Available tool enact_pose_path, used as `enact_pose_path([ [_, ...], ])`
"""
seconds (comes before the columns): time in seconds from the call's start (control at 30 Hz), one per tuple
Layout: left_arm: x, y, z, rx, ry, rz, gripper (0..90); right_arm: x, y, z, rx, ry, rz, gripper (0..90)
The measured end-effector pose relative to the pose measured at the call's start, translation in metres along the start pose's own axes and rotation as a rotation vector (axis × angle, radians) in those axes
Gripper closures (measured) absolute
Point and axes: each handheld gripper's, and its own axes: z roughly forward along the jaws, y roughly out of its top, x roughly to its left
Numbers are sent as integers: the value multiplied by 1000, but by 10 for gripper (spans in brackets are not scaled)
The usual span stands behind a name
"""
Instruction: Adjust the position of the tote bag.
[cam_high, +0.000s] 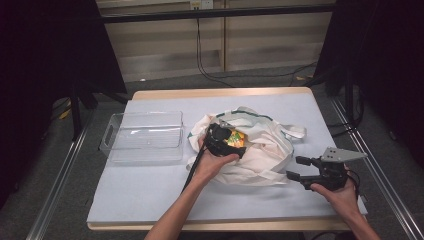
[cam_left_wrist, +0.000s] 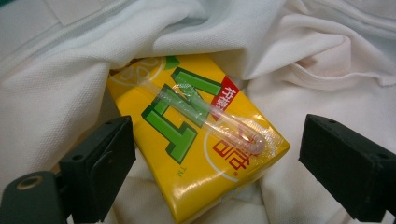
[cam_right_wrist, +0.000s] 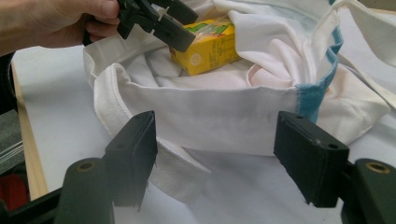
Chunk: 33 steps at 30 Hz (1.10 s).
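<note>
While it sits tilted in the folds of the white cloth bag (cam_high: 260, 145), the yellow drink carton (cam_left_wrist: 196, 140) has its wrapped straw facing up, green lettering across the front. From the left gripper view the left tongs (cam_left_wrist: 217, 163) are spread wide with the carton right between the two black jaws, but neither jaw is pressing on it, so nothing is gripped. In the high view the left tongs (cam_high: 225, 140) reach down into the bag's mouth, hand (cam_high: 212, 165) just behind them. The right tongs (cam_right_wrist: 215, 158) are also wide open, holding nothing, parked just outside the bag's near wall with the hem and its blue-green trim in front of them; in the high view they (cam_high: 296, 167) sit just off the bag's right edge. A clear plastic bin (cam_high: 142, 137) stands just left of the bag, all of it on the pale tabletop (cam_high: 150, 195).
</note>
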Motion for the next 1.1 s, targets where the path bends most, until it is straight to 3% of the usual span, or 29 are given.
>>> enact_pose_path([
  [0.1, -1, -1, 4, -2, 20, 6, 98, 0, 0, 1, 1, -2, -2, 302],
  [0.23, -1, -2, 10, 32, 51, 6, 90, 0, 0, 1, 2, -1, -4, 302],
  [0.27, -1, -2, 12, 42, 53, -9, 81, 0, 0, 0, 1, -1, -4, 302],
  [0.37, -2, -2, 13, 42, 58, -6, 103, -1, 0, 0, -2, -1, -3, 306],
  [0.4, -4, -1, 12, 43, 87, 13, 116, -1, 0, 0, 1, 0, -2, 306],
  [0.47, -4, -1, 10, 36, 94, 8, 148, 0, 0, 0, 1, 2, -4, 307],
  [0.7, 1, -3, 2, 22, 107, -19, 236, -1, 0, 0, -1, 1, -2, 308],
  [0.73, 3, -2, -2, 21, 103, -3, 242, -1, 0, 0, -3, 1, -4, 308],
  [0.8, 3, -1, -6, 1, 98, -16, 253, -1, 1, 0, -3, 0, -4, 308],
  [1.0, 1, 1, -12, -20, 110, -4, 265, -1, 1, -2, -9, 1, -1, 307],
  [1.1, 1, 2, -16, -3, 105, 18, 268, 0, 1, -2, -13, -1, -2, 305],
])
